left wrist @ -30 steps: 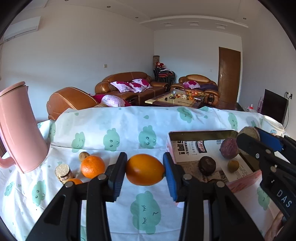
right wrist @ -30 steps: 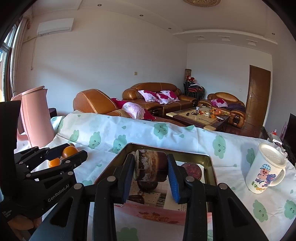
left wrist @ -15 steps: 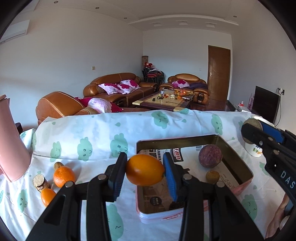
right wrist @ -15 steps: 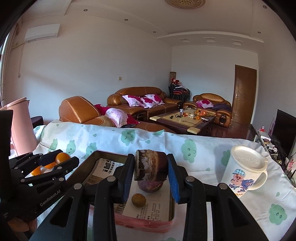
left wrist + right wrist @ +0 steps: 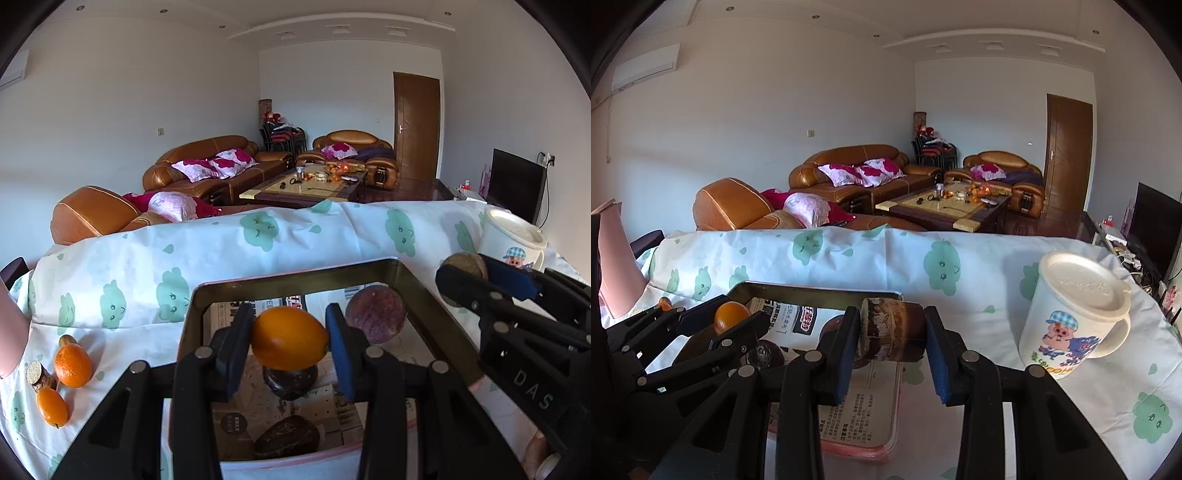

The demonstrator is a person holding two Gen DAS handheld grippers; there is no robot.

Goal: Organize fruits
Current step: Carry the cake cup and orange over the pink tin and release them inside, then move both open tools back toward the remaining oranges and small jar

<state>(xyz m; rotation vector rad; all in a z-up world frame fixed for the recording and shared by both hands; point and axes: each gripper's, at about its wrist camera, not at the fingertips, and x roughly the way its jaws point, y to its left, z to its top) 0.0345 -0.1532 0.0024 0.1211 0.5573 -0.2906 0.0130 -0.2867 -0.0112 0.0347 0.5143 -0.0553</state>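
My left gripper (image 5: 290, 345) is shut on an orange (image 5: 290, 338) and holds it above the pink tin box (image 5: 421, 291), whose floor is lined with printed paper. Inside the box lie a purple round fruit (image 5: 376, 314) and two dark fruits (image 5: 290, 382). My right gripper (image 5: 890, 341) is shut on a brown cylindrical piece (image 5: 892, 334), over the box's right part (image 5: 827, 293). In the right wrist view the left gripper (image 5: 735, 321) with its orange (image 5: 729, 315) shows at the left. The right gripper (image 5: 476, 275) appears at the right of the left wrist view.
Two oranges (image 5: 72, 364), a small brown fruit (image 5: 66, 339) and a cut brown stub (image 5: 38, 374) lie on the cloud-print cloth left of the box. A lidded cartoon mug (image 5: 1075, 314) stands right of the box. A pink jug (image 5: 615, 258) stands far left.
Both grippers have moved right with their loads. The orange now hangs over the box instead of over the cloth; the brown piece has shifted toward the box's right side, closer to the mug.
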